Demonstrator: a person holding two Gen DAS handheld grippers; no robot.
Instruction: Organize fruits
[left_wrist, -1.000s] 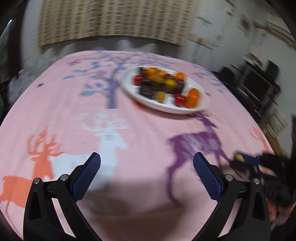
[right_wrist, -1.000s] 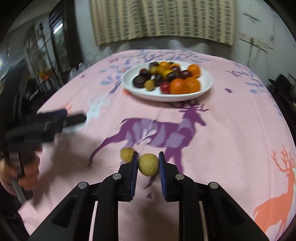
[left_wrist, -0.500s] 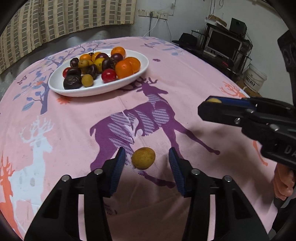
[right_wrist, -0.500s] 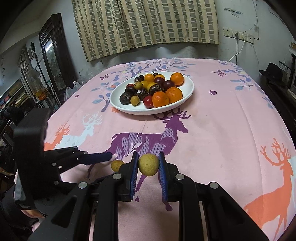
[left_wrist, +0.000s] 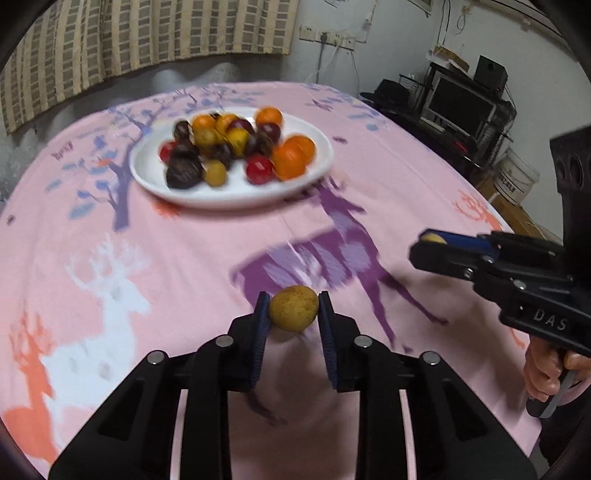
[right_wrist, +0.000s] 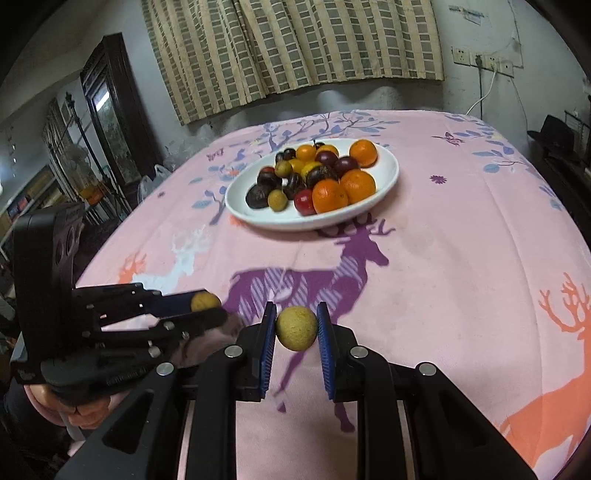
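My left gripper (left_wrist: 291, 309) is shut on a small yellow-green fruit (left_wrist: 293, 308) and holds it above the pink tablecloth. My right gripper (right_wrist: 296, 326) is shut on a second yellow-green fruit (right_wrist: 296, 327), also lifted. Each gripper shows in the other's view: the right one (left_wrist: 430, 242) at the right, the left one (right_wrist: 205, 304) at the left, each with its fruit. A white oval plate (right_wrist: 384, 184) holding oranges, dark plums, red and yellow fruits stands farther back, also seen in the left wrist view (left_wrist: 155, 177).
The pink tablecloth (right_wrist: 461, 258) with deer prints covers a round table. A checked curtain (right_wrist: 295, 48) hangs behind it. A desk with a monitor (left_wrist: 458, 105) stands off the table's right side, a dark cabinet (right_wrist: 107, 110) off its left.
My left gripper swung to the loose fruit, closed on it and lifted it off the cloth. My right gripper kept its fruit and rose slightly.
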